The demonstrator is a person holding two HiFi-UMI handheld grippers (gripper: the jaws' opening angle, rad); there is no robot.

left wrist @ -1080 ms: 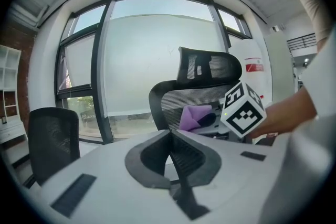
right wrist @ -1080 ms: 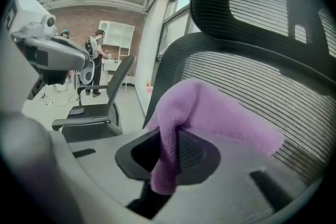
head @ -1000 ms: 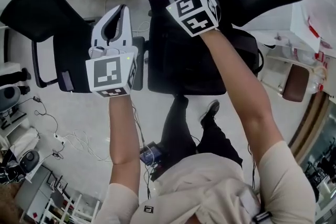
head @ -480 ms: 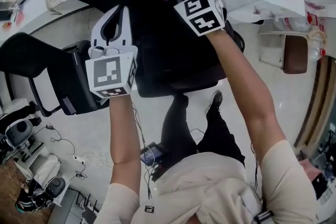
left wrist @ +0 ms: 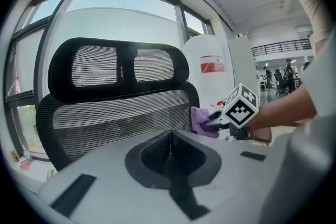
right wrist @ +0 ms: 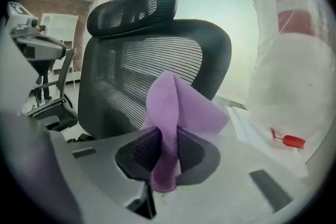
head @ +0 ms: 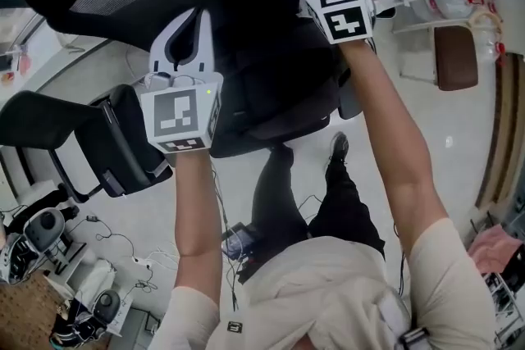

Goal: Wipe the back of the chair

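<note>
The right hand-held gripper [right wrist: 166,161], clamped on a crumpled purple cloth [right wrist: 178,105], is nearer the black mesh chair back [right wrist: 137,73], at its right edge, so the wipe runs leftward, while the left hand-held gripper [left wrist: 170,157], jaws together and empty, hangs back.

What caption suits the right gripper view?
Right tool shut on a purple cloth, facing the mesh chair back.
</note>
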